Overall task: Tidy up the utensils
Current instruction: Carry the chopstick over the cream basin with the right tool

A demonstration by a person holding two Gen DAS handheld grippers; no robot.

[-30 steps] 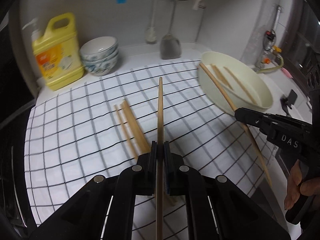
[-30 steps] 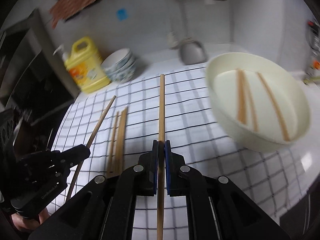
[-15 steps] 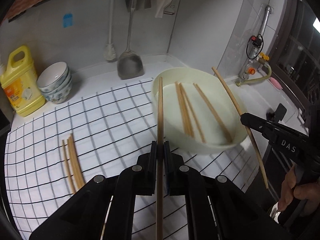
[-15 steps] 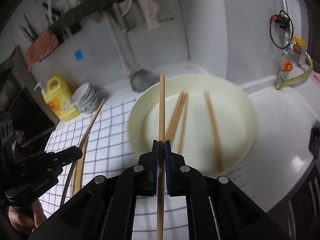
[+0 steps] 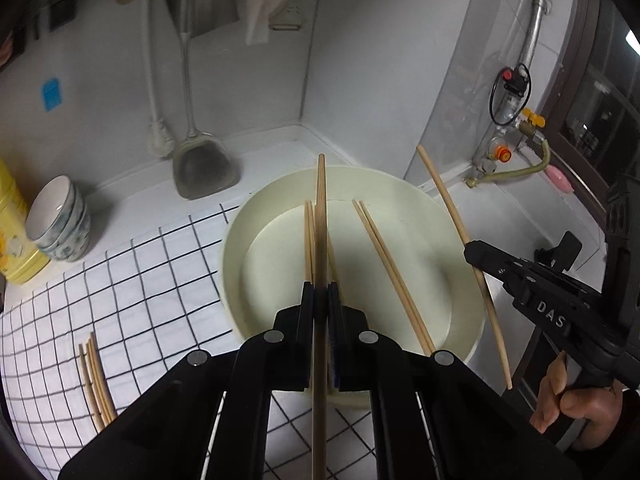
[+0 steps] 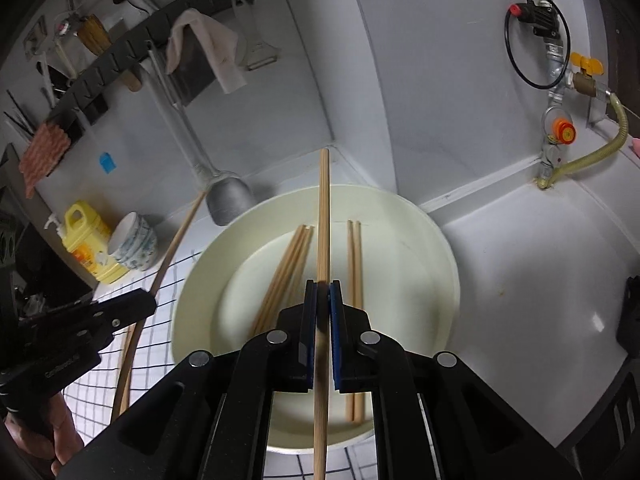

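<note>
A cream round basin (image 5: 240,248) (image 6: 448,264) stands on the counter with several wooden chopsticks (image 5: 396,276) (image 6: 354,256) lying in it. My left gripper (image 5: 321,292) is shut on one chopstick (image 5: 321,200) and holds it above the basin's near side. My right gripper (image 6: 322,292) is shut on another chopstick (image 6: 323,216) above the basin; it also shows in the left wrist view (image 5: 476,250) at the basin's right rim. Three more chopsticks (image 5: 94,380) lie on the checked cloth at the left.
A white checked cloth (image 5: 120,280) covers the counter. Stacked bowls (image 5: 58,220) and a yellow detergent jug (image 6: 86,240) stand at the back left. A spatula (image 5: 204,160) leans on the wall. A gas valve and hose (image 6: 568,136) are at the right.
Both grippers have moved right and forward with their chopsticks, from beside the basin to over it. The loose chopsticks on the cloth now lie far to the left.
</note>
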